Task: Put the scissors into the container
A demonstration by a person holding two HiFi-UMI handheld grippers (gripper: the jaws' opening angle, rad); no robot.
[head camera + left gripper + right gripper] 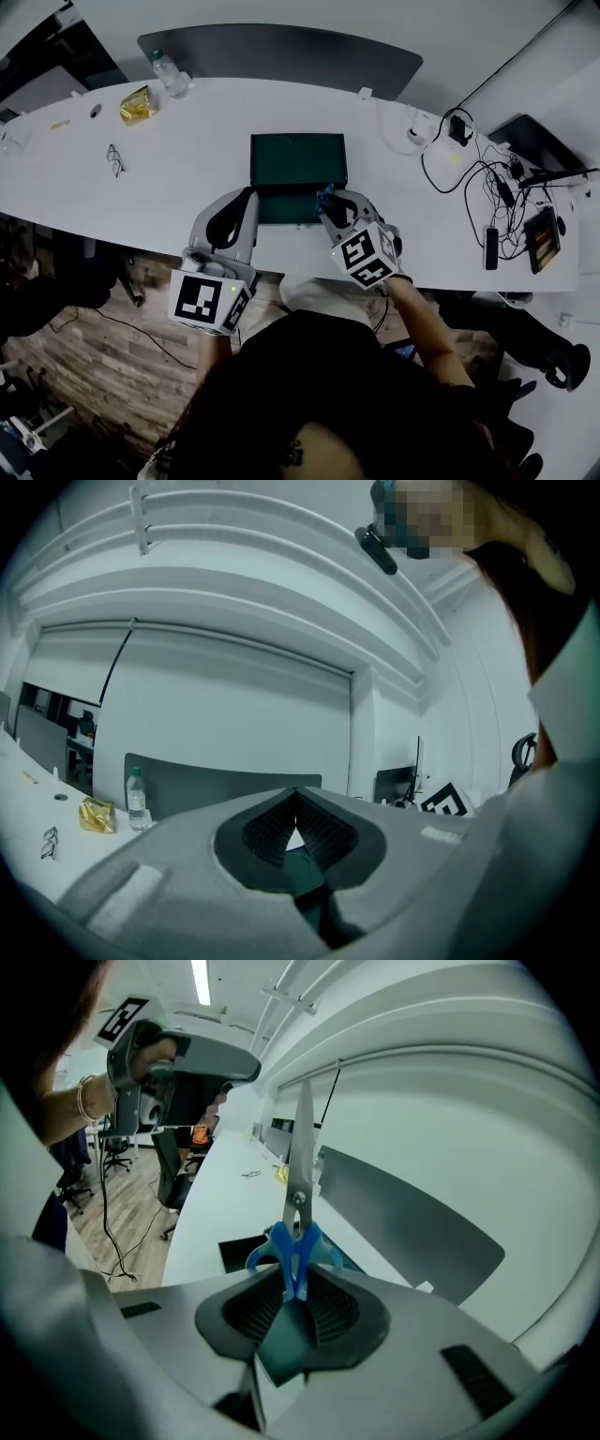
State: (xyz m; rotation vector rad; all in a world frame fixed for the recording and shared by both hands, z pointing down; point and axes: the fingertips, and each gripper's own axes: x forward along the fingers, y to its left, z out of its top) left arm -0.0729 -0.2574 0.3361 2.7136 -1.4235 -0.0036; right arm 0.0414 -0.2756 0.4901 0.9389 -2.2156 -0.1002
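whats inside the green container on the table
Nothing visible: the green container shows only its bare dark floor. Its near right corner is covered by the right claw, shut on the blue-handled scissors, so that corner cannot be checked.

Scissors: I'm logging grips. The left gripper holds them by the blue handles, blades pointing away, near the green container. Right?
No. The right gripper holds the scissors, as the right gripper view shows; the left gripper is shut and empty. The rest stands.
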